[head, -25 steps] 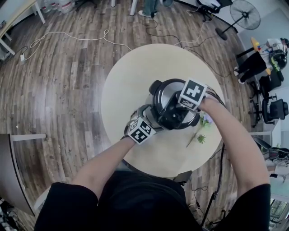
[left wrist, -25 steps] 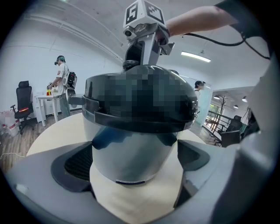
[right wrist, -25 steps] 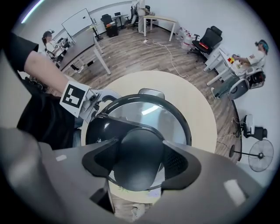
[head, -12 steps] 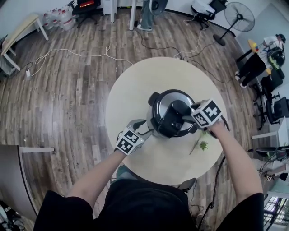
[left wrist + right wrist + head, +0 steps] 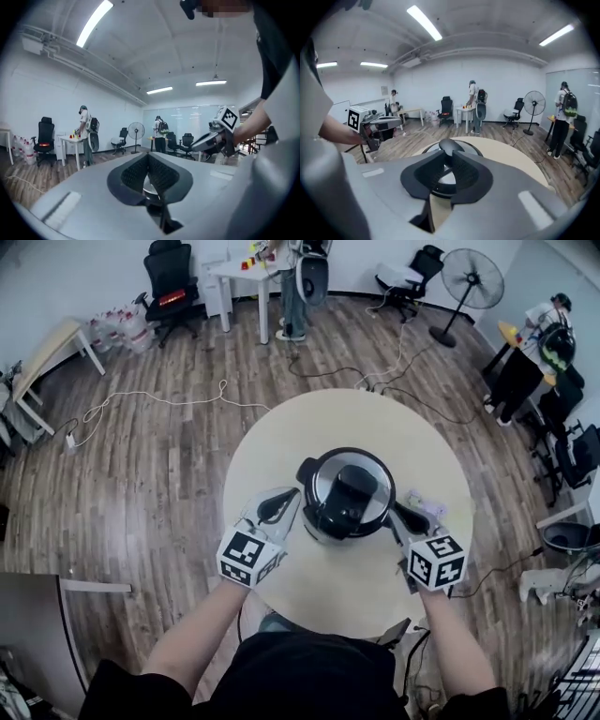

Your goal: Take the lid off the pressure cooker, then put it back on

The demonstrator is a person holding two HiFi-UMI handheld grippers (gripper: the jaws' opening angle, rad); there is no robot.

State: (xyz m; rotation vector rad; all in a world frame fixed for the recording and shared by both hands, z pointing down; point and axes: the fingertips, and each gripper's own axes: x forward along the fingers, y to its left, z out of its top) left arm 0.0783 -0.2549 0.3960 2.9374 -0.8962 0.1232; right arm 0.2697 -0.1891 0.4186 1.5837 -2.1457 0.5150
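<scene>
Pulled back near-left since a second ago: left gripper (image 5: 284, 498), just snapped together, empty. Centre of the round table (image 5: 281, 442): pressure cooker (image 5: 345, 498), lid (image 5: 349, 480) seated on it. Near-right: right gripper (image 5: 396, 514), likewise withdrawn, just closed tip to tip, empty (probably finished). Keep both clear; confirm lid sits locked.

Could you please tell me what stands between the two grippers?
Head view: the round silver pressure cooker with black handle, between the left gripper and the right gripper, whose empty jaws have just been closing.
</scene>
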